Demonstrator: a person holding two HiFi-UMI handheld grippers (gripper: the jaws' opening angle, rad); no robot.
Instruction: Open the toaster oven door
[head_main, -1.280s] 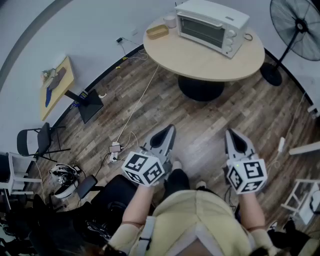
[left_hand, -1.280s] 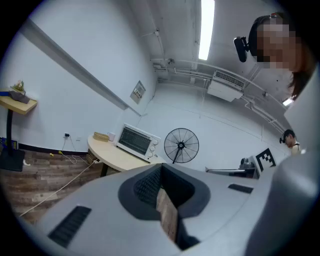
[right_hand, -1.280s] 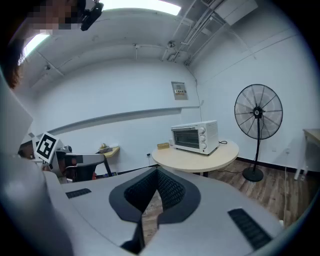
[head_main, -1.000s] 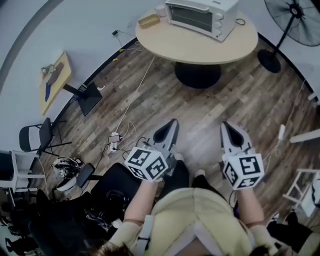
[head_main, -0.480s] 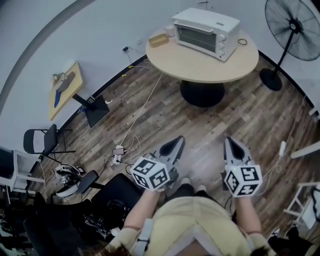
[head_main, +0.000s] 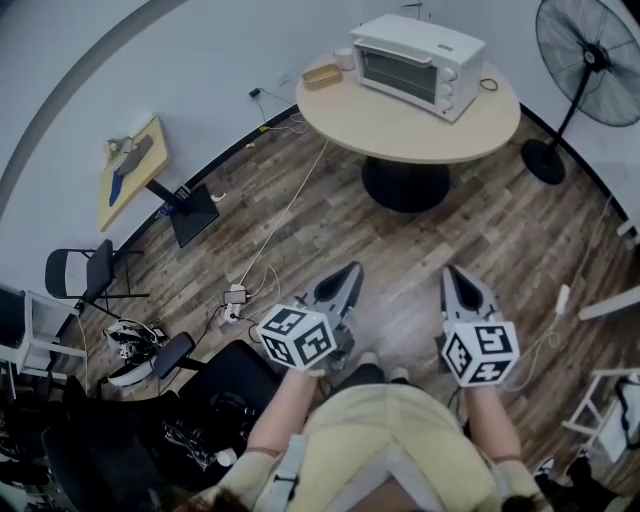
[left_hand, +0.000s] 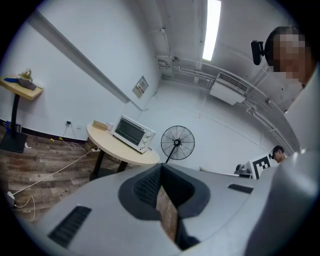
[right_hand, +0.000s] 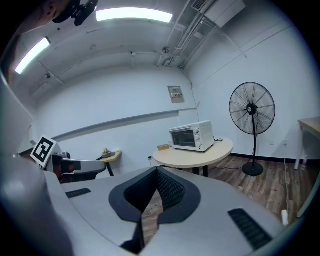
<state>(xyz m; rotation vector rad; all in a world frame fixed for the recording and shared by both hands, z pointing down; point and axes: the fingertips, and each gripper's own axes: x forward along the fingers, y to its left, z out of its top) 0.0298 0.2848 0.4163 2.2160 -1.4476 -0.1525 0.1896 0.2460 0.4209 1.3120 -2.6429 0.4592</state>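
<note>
The white toaster oven (head_main: 417, 62) stands at the far side of a round wooden table (head_main: 410, 125), its glass door closed. It also shows in the left gripper view as the toaster oven (left_hand: 132, 133), and in the right gripper view as the toaster oven (right_hand: 192, 135), in both far ahead. My left gripper (head_main: 349, 269) and right gripper (head_main: 451, 271) are held low in front of the person's body, over the wooden floor and well short of the table. Both are shut with nothing between the jaws, as the left gripper (left_hand: 160, 171) and right gripper (right_hand: 157, 172) show close up.
A standing fan (head_main: 590, 60) is to the right of the table. A small wooden tray (head_main: 322, 75) and a white cup (head_main: 345, 58) sit beside the oven. Cables (head_main: 270, 230) run across the floor. A stand with a wooden shelf (head_main: 130, 170) and chairs (head_main: 70, 278) are at the left.
The head view has swayed, so the table and oven shift in the picture. Both grippers stay shut and low in front of the body, about as far from the table.
</note>
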